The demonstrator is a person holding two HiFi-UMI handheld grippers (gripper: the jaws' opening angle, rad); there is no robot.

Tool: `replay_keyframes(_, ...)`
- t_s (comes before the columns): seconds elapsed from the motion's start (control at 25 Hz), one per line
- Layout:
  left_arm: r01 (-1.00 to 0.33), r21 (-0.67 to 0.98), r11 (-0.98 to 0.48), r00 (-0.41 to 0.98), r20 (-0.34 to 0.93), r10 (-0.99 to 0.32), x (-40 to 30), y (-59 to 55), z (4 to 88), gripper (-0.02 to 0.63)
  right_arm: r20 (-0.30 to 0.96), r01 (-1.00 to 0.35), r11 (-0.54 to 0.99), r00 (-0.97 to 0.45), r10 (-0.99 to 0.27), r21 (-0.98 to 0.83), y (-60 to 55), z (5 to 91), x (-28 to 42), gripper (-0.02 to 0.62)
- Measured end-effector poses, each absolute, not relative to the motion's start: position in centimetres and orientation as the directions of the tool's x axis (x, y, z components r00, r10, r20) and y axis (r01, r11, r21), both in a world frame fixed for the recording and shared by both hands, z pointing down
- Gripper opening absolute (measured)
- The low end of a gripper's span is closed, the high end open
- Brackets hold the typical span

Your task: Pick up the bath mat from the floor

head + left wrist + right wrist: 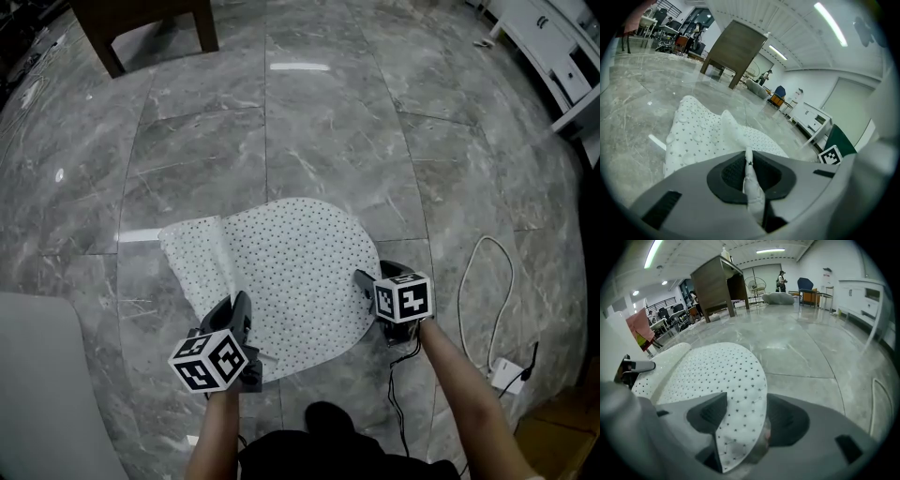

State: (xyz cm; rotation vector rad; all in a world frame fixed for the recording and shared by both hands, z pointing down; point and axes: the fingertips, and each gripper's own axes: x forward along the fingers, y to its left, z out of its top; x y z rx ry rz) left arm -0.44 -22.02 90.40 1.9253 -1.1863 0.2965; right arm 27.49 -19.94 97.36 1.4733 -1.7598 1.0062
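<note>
The bath mat (300,272) is white with small dark dots and lies on the grey marble floor, its left part folded over. My left gripper (242,314) is at the mat's near left edge, shut on a pinched fold of it. In the left gripper view that fold (751,180) stands upright between the closed jaws of the left gripper (749,173). My right gripper (367,281) is at the mat's right edge. In the right gripper view the mat's rim (740,408) lies between the jaws of the right gripper (747,418), which stand wide open.
A dark wooden table (141,28) stands at the far left. White cabinets (553,47) line the far right. A white cable (487,281) with a plug block (506,373) lies to the right of the mat. A pale grey object (47,394) sits near left.
</note>
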Motion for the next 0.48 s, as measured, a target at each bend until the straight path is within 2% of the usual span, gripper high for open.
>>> replay_keyframes(0.28,-0.820,0.547,-0.167,0.512,0.571,-0.642,-2.4,-21.5,90.2,0.029,0.831,-0.959,0.046,-0.265,-0.489,-0.278,-19.6,97.1,25.9,0.250)
replay_keyframes(0.48,-0.817,0.555,-0.157,0.506,0.559,-0.657,-3.9,-20.9,89.6,0.029,0.830,-0.935,0.165,-0.355,-0.430,-0.314,-18.8,96.3,21.9,0.245)
